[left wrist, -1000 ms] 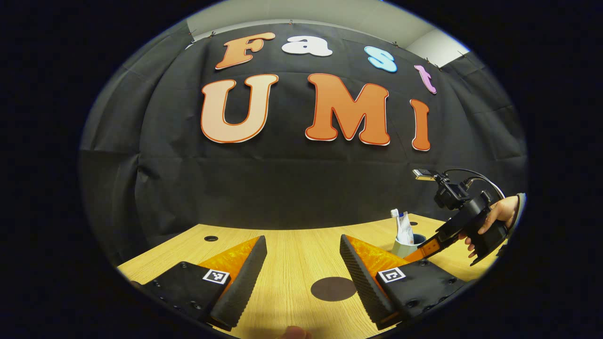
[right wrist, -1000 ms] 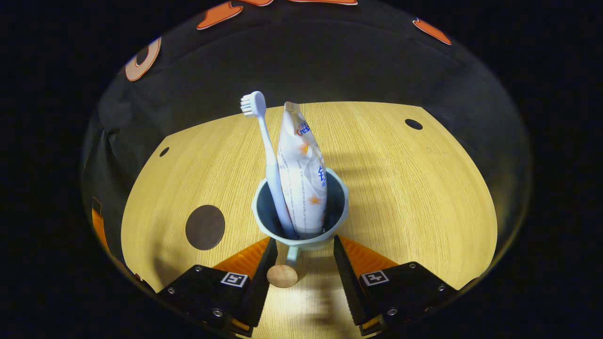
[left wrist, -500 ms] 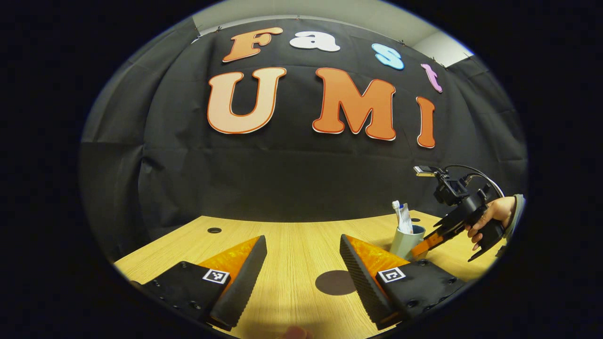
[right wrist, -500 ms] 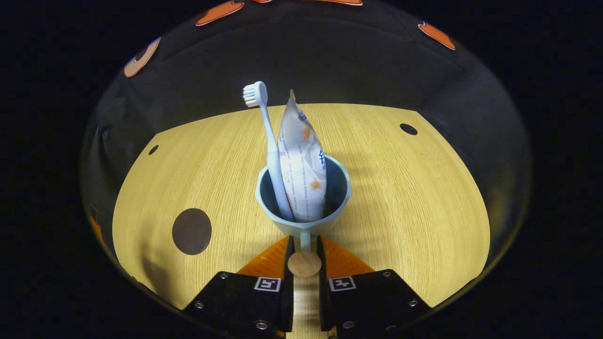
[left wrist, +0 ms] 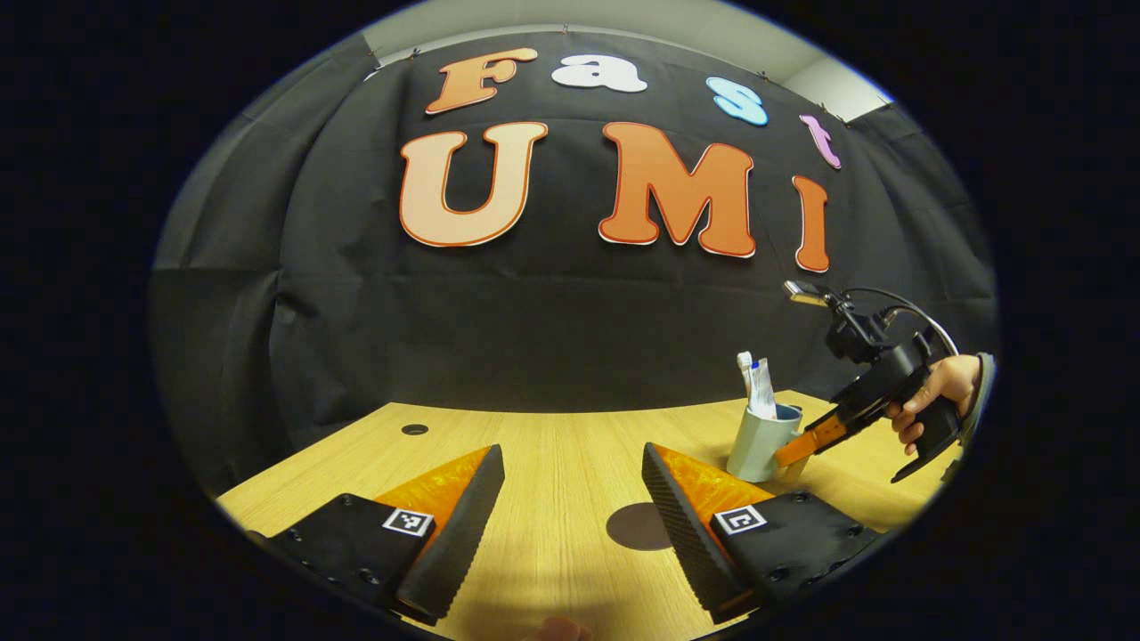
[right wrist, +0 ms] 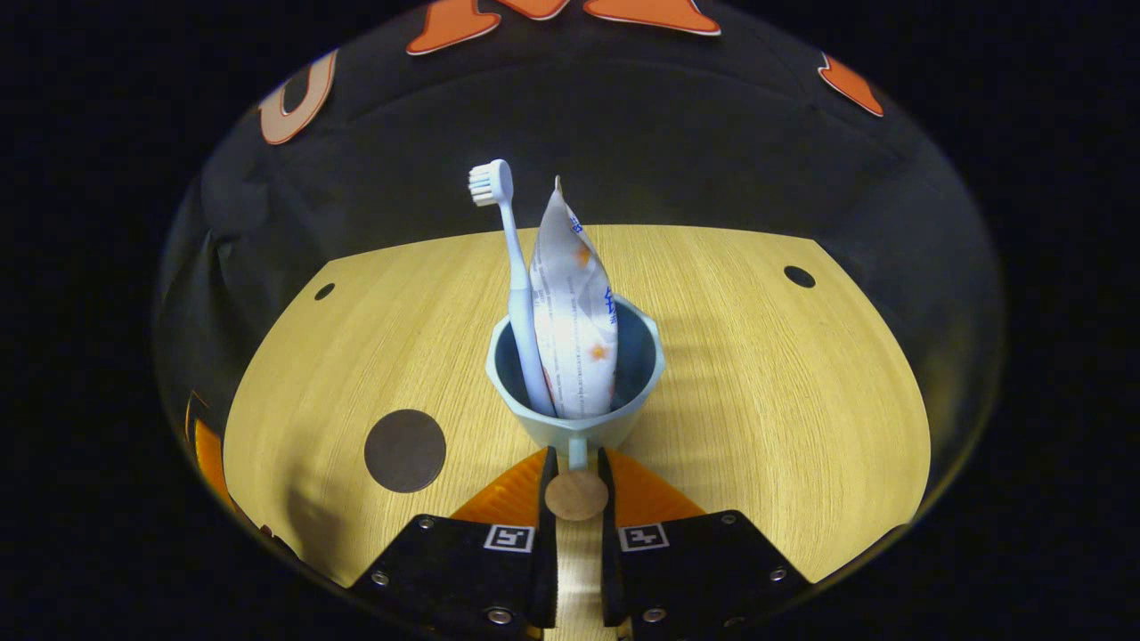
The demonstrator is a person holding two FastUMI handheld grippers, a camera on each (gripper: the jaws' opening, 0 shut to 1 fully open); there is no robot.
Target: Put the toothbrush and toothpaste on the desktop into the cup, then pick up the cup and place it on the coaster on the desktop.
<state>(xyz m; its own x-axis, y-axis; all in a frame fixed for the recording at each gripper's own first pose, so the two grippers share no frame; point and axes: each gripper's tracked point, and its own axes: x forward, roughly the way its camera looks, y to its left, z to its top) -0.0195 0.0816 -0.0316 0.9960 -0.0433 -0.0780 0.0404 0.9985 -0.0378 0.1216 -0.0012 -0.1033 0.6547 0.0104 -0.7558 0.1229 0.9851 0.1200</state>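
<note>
Cup: pale blue plastic cup (right wrist: 575, 385) with a side handle that ends in a round wooden knob (right wrist: 576, 495). It sits near the middle of the light wooden desktop (right wrist: 784, 418). In the left gripper view it leans a little, and I cannot tell if its bottom is off the wood.
Toothbrush: one pale blue toothbrush (right wrist: 509, 276) stands in the cup, bristles up.
Toothpaste: one white toothpaste tube with small orange stars (right wrist: 572, 329) stands in the cup, touching the toothbrush.
Coaster: one dark brown round coaster (right wrist: 405, 450) lies flat on the desktop, to the left of the cup in the right gripper view, near it but apart.
Right gripper: right gripper (right wrist: 576, 485) has its two fingers pressed on the cup's handle, one on each side, just by the knob. A hand (left wrist: 935, 392) holds it.
Left gripper: left gripper (left wrist: 570, 499) has its fingers spread wide with nothing between them. It hangs over the desktop, close to the coaster.
Step now: I think the filling part is done. The cup is gripped and ready to carry.
Next move: I think the cup should go up, slide over to the coaster, and come down in its middle. It should stay straight so the tall things do not tip out.
Count: one cup, one toothbrush, one toothpaste tube, one coaster, two grippers.
</note>
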